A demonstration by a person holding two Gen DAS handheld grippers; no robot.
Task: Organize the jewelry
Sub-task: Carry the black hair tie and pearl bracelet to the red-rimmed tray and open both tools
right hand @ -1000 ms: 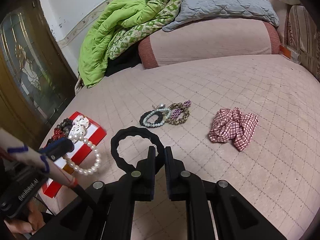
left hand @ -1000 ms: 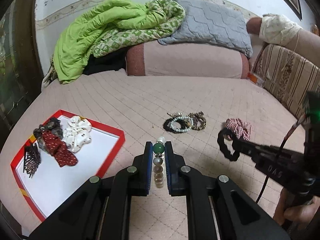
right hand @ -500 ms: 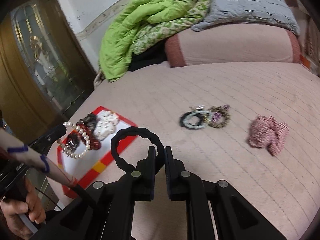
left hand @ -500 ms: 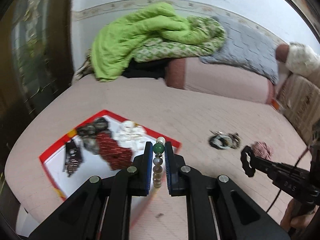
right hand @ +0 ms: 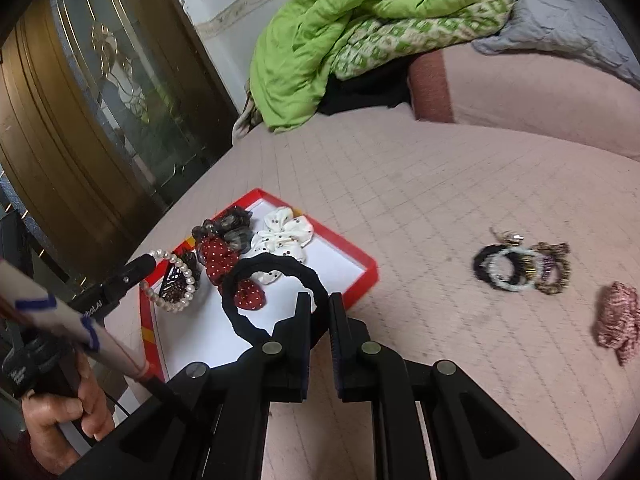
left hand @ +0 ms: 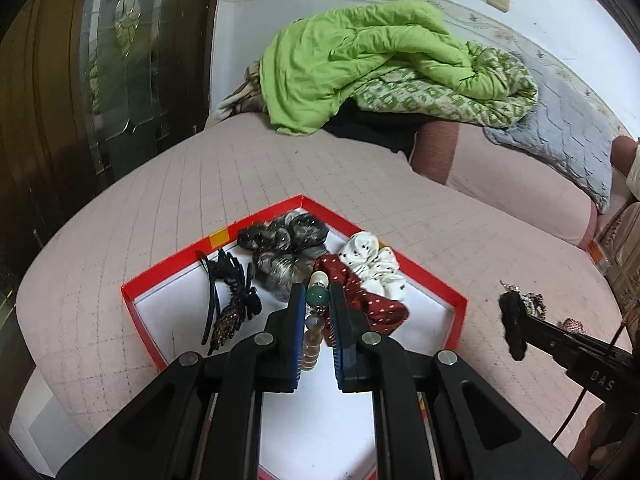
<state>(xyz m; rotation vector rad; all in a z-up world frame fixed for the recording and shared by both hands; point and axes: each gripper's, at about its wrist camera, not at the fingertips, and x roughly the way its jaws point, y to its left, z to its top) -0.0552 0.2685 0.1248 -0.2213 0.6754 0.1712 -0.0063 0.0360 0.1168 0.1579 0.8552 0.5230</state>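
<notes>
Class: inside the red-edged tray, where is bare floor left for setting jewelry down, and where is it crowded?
Free: the white floor of the tray nearest the grippers, below the black hair clip and red dotted scrunchie. Crowded: the far corner, around the dark scrunchie and white scrunchie.

Left gripper (left hand: 316,312) fills the lower centre of its view, angled downward, jaws clamped on a bead bracelet (left hand: 314,332). Right gripper (right hand: 319,316), lower centre of its view, pinches a black hair tie (right hand: 272,292). A hand (right hand: 60,416) grips a handle at lower left.
</notes>
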